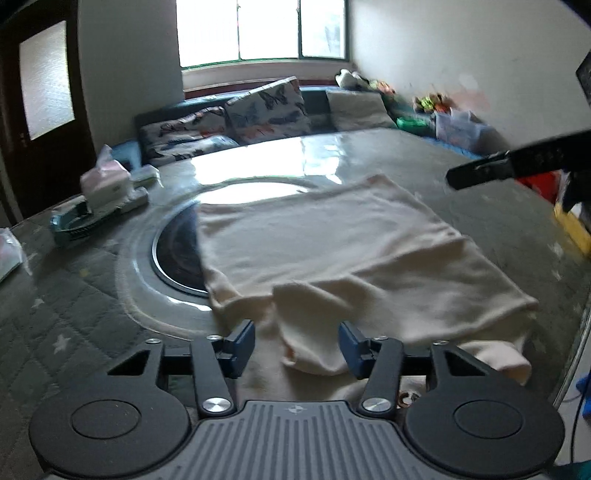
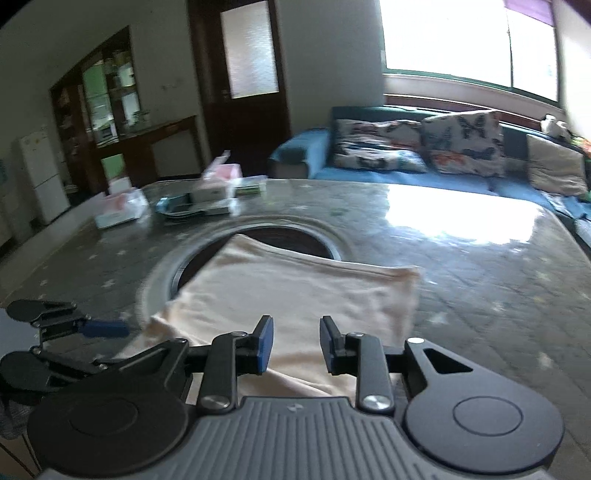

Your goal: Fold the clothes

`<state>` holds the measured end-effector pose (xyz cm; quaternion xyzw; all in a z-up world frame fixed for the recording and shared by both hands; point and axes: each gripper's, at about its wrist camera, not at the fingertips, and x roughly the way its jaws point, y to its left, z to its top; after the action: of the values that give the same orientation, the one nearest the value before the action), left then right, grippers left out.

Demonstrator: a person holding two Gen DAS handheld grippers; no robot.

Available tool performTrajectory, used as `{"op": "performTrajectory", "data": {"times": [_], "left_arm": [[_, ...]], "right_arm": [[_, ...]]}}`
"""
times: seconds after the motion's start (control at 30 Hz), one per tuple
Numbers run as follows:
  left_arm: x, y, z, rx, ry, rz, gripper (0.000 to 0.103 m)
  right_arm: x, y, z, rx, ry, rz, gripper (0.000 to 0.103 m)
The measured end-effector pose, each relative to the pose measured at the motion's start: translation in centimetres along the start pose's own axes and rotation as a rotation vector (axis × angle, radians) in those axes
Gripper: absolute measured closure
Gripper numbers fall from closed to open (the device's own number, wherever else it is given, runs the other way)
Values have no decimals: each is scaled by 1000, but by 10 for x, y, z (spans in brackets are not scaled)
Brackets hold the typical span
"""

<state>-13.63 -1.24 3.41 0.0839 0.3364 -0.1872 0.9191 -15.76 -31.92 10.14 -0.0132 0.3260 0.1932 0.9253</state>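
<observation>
Daylight is pouring in through the window (image 1: pixel 262 29), blowing it out to plain white in both views. It is bouncing off the far end of the table (image 1: pixel 258 162) as a hard glare patch. Room corners are staying dim. Motion blur is softening everything, the fisheye is bending walls at the edges, and the sofa cushions (image 2: pixel 421 144) are looking smeared.

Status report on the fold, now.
Left gripper open over a bunched fold, not pinching. Right gripper open, empty. Cream garment folded on the table, partly over the round inset. Tissue packs at far edge, clear.
</observation>
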Motion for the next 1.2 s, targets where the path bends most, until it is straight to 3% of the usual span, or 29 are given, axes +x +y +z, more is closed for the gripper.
{"op": "performTrajectory", "data": {"times": [0.03, 0.13, 0.23, 0.53, 0.87, 1.03, 1.2], "left_arm": [[3, -2, -1, 5, 10, -4, 72], [6, -5, -2, 17, 5, 4, 90], [1, -4, 0, 14, -11, 15, 98], [-22, 10, 6, -38, -68, 48, 99], [-15, 13, 3, 9, -10, 87, 92], [-18, 15, 11, -12, -34, 40, 92], [2, 10, 16, -14, 5, 3, 92]], "right_arm": [[-1, -4, -3, 1, 5, -12, 74], [-5, -15, -11, 8, 24, -47, 73], [-5, -24, -20, 25, 41, -65, 73], [4, -16, -41, -15, 80, -71, 73], [11, 7, -51, -93, 93, -50, 73], [12, 16, -50, -117, 91, -16, 74], [25, 17, -51, -112, 114, -12, 74]]}}
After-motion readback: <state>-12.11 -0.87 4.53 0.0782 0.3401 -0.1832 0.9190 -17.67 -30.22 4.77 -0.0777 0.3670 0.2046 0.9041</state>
